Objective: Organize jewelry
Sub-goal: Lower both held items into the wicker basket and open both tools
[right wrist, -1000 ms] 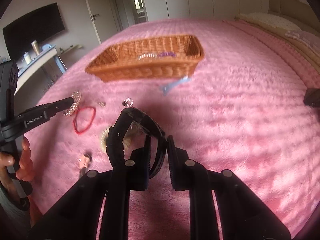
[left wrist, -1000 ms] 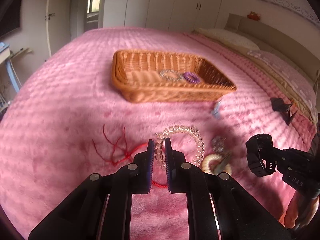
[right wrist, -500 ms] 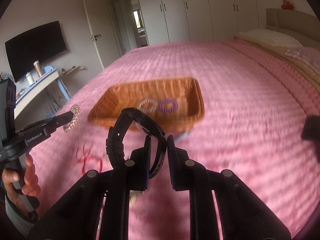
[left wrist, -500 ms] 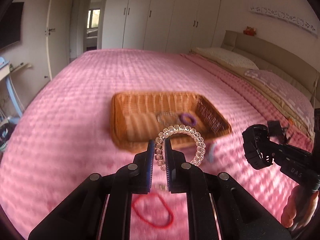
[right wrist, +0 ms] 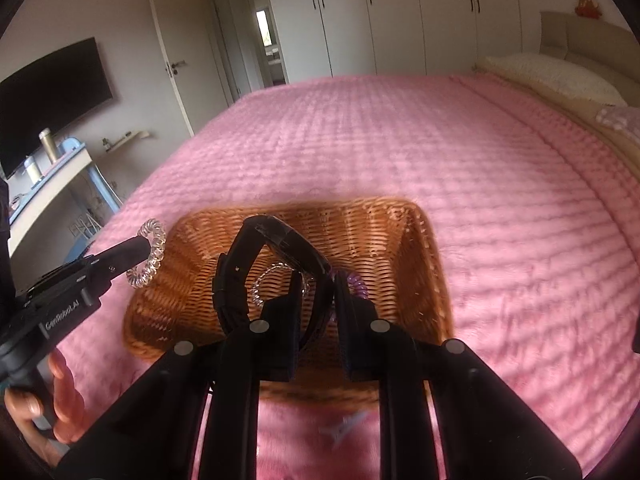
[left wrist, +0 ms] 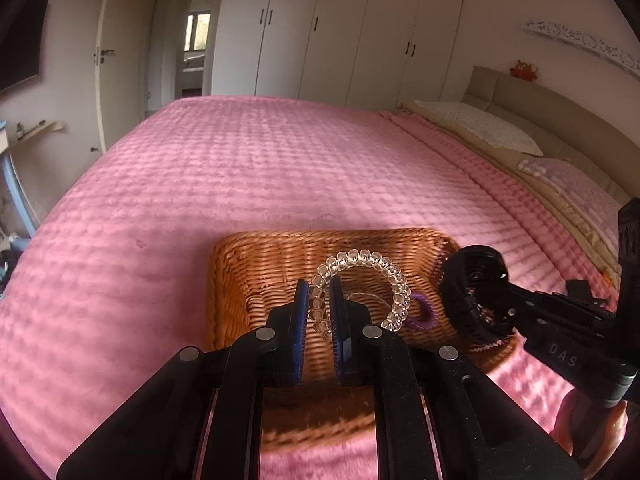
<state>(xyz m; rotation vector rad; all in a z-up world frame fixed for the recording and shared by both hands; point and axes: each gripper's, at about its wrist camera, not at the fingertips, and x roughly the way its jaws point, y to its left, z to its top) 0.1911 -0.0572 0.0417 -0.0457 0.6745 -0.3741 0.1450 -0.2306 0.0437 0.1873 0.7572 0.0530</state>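
Left tongs are closed on a clear spiral bracelet, pinching one side of the loop between the blue pads; the rest of the loop stands free above and to the right of the tips. The bracelet hangs over the interior of the wicker basket, not touching its floor as far as I can tell.

Right tongs are closed on a black watch, gripping the strap near the case; the band arches up and to the left of the tips. The watch is held over the same basket, near its middle.

Basket sits on the pink bedspread of the bed. Inside it, on the woven floor: a purple spiral hair tie and a second clear ring, the latter partly hidden behind the watch strap.

From the right wrist view, the left tongs enter from the left with the clear bracelet over the basket's left rim. From the left wrist view, the right tongs enter from the right, watch over the basket's right end.

A pale blue clip lies on the bedspread just in front of the basket; blurred.
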